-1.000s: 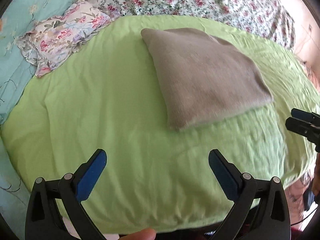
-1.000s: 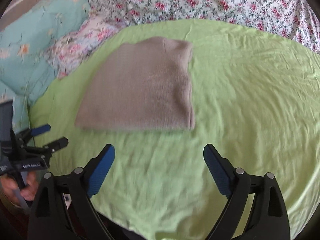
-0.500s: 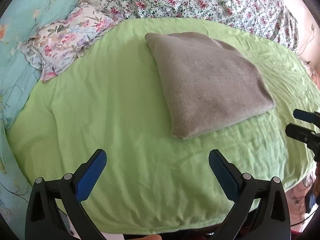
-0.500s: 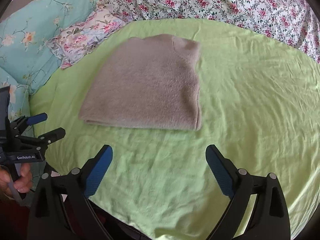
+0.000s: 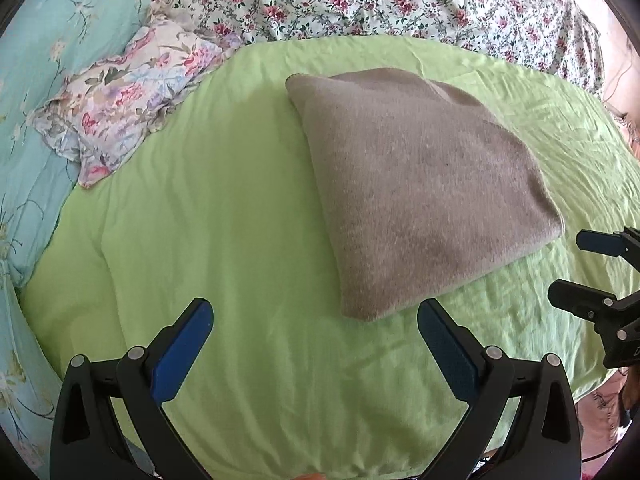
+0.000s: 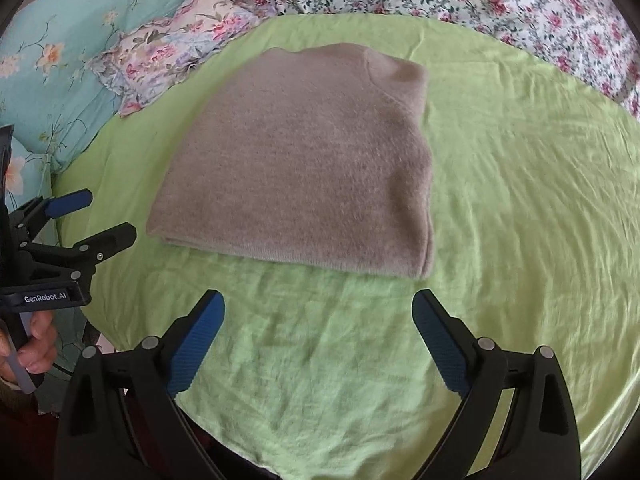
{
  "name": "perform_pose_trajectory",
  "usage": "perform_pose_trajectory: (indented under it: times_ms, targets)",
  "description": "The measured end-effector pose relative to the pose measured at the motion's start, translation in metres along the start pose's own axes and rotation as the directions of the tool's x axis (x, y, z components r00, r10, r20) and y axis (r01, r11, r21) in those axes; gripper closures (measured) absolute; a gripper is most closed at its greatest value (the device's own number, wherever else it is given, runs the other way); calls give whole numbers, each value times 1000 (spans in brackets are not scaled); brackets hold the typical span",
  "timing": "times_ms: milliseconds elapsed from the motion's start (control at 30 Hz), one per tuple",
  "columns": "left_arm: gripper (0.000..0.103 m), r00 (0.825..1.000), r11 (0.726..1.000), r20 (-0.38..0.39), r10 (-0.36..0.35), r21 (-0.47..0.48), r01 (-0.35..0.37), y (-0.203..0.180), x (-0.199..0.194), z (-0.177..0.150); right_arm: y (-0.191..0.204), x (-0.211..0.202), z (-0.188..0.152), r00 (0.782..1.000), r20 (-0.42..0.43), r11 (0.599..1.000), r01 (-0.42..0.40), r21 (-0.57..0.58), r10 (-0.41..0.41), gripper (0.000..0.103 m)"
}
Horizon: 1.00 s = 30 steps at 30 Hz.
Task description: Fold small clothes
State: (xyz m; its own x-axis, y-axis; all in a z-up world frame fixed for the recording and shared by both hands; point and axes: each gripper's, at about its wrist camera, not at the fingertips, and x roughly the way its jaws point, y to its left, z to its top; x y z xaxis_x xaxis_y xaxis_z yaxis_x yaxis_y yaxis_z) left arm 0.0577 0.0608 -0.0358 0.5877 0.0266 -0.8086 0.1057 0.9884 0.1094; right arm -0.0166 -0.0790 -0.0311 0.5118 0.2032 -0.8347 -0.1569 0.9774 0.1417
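Grey fuzzy garment [image 6: 296, 168] lying flat on the green sheet [image 6: 520, 208], already brought to a compact, roughly square packet with doubled layers showing along its near edge. Judged from that shape: folding of this piece done or almost done, at most a last halving or a smoothing pass left; no other loose clothes in either view, so nothing to tell about further pieces. Left gripper [image 5: 314, 326] spread wide and empty, hovering over bare sheet just short of the garment's near left corner, not touching it. Right gripper [image 6: 318, 318] likewise wide apart and empty, poised just short of the garment's near edge, clear of the cloth. Seen from the right wrist, the left gripper off to the garment's left, gripped by a hand [image 6: 30, 344] at its handle. Beyond the garment's far left corner, a flowered pillow [image 5: 128, 100]; further left of it, a turquoise quilt [image 5: 48, 40]; behind the garment's far edge, a rose-print bedspread [image 5: 400, 0]. No cloth caught in either tool, no corner lifted, top surface of the garment fairly even, with a slight ridge near its far right corner.
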Motion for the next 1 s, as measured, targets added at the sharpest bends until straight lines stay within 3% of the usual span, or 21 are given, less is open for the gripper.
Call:
perform_pose_trajectory:
  times_ms: [333, 1000]
  targets:
    - [1, 1000, 1000, 24, 5, 5, -5, -3, 1, 16, 3, 5, 29, 1000, 7, 999, 2, -35, -2, 8]
    - [1, 999, 1000, 35, 19, -20, -19, 1, 4, 31, -11, 10, 53, 1000, 11, 1000, 3, 14, -3, 7]
